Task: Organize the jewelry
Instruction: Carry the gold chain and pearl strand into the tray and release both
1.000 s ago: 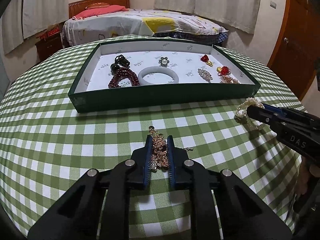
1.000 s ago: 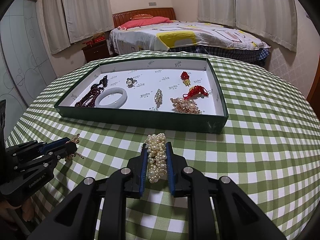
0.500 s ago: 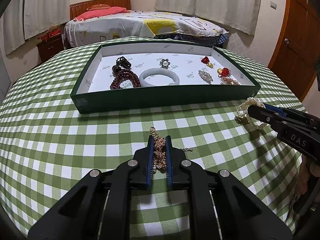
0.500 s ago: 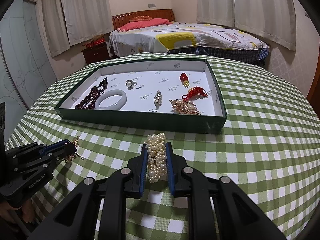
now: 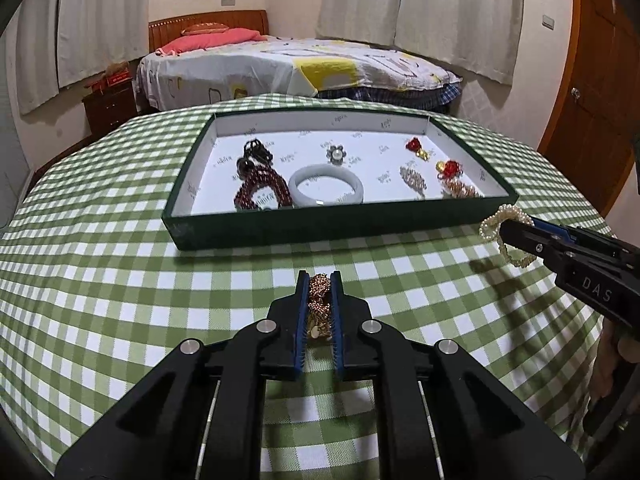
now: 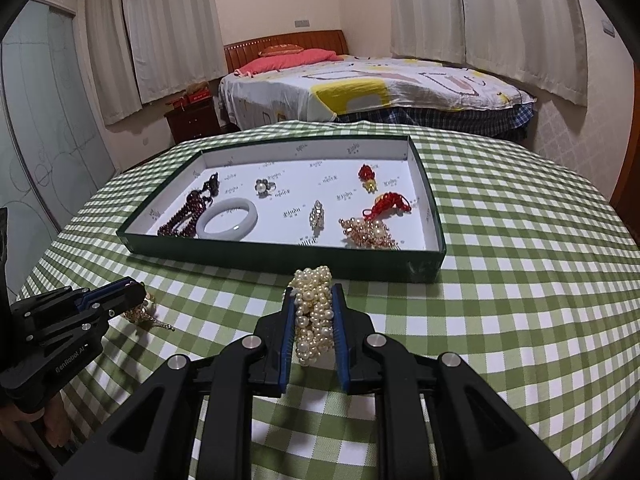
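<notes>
- Left gripper [image 5: 319, 280] clamped on a gold chain piece [image 5: 319, 300], above the green checked tablecloth [image 5: 120, 300].
- Right gripper [image 6: 313, 292] closed around a pearl bracelet [image 6: 314, 316], just short of the tray's near wall.
- Beyond, green tray [image 5: 320, 226] holding dark red beads [image 5: 260, 192], white bangle [image 5: 326, 184], pearl flower ring [image 5: 335, 154], red and gold ornaments.
- Farther back, a bed [image 6: 360, 88].

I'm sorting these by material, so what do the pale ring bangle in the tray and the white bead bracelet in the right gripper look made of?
The pale ring bangle: polished jade or glass, judging by its milky, glossy surface. The white bead bracelet: pearls, possibly imitation; round cream beads with soft sheen.
</notes>
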The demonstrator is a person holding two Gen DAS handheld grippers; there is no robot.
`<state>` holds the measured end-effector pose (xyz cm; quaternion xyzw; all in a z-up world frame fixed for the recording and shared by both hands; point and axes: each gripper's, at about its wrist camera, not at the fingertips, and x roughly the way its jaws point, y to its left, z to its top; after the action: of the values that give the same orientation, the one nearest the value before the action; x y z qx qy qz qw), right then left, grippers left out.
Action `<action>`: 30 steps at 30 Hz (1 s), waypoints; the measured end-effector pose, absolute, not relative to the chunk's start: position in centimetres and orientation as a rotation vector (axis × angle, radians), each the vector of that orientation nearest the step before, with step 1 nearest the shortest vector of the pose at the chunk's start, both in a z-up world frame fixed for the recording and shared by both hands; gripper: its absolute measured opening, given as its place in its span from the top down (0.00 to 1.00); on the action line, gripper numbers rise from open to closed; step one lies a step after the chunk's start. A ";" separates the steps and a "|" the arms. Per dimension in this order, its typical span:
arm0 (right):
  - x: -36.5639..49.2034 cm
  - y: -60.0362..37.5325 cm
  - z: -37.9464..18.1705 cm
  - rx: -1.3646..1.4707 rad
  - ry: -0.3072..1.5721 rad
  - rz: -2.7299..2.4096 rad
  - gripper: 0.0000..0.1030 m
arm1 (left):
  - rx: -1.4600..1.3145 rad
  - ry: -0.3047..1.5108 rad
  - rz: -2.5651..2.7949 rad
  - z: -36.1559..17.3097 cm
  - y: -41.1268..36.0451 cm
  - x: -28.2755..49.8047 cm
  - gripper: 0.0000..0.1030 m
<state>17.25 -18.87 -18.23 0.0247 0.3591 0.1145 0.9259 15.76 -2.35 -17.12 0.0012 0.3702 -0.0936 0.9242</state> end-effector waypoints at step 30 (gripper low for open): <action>23.1 -17.8 -10.4 0.057 0.518 0.268 0.82 | -0.024 0.486 -0.230 -6.5 -3.5 23.6 0.90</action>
<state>23.07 -17.84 -10.39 0.0280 0.2552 0.1322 0.9574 23.57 -3.52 -6.49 -0.0119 0.2399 -0.1138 0.9640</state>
